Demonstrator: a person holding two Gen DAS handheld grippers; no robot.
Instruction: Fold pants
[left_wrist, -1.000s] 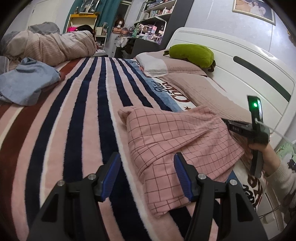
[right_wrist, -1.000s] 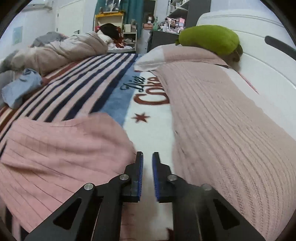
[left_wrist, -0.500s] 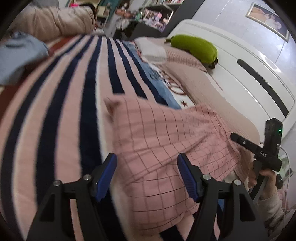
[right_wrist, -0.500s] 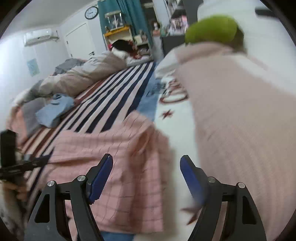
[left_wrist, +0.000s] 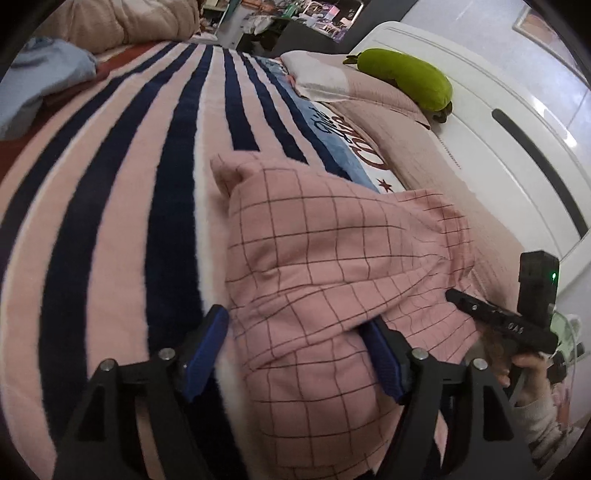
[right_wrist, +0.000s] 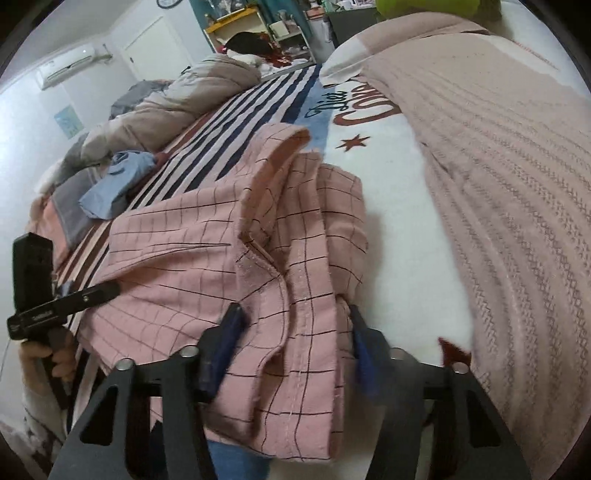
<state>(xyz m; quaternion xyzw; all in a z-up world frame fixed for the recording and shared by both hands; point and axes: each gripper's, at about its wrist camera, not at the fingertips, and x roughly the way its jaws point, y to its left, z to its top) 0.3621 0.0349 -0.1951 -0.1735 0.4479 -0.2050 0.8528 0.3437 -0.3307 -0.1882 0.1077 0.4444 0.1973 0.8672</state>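
Observation:
The pink checked pants (left_wrist: 332, 258) lie bunched on the striped blanket (left_wrist: 122, 206) near the bed's front edge. My left gripper (left_wrist: 295, 354) is open, its blue-padded fingers (left_wrist: 205, 347) straddling the near left end of the pants. My right gripper (right_wrist: 291, 343) is open, its fingers (right_wrist: 223, 343) on either side of the rumpled right end of the pants (right_wrist: 229, 258). Each gripper shows in the other's view: the right one (left_wrist: 506, 325) at the right, the left one (right_wrist: 55, 302) at the left. Neither grips the cloth.
A pink knitted cover (right_wrist: 498, 166) and pillows (left_wrist: 325, 77) lie by the white headboard (left_wrist: 498, 122), with a green plush (left_wrist: 406, 81) on top. Blue clothes (right_wrist: 114, 184) and a bundled duvet (right_wrist: 177, 99) lie at the far side.
Both grippers have moved down and forward onto the pants. The right gripper went from nearly shut to open and now straddles the cloth's right end.

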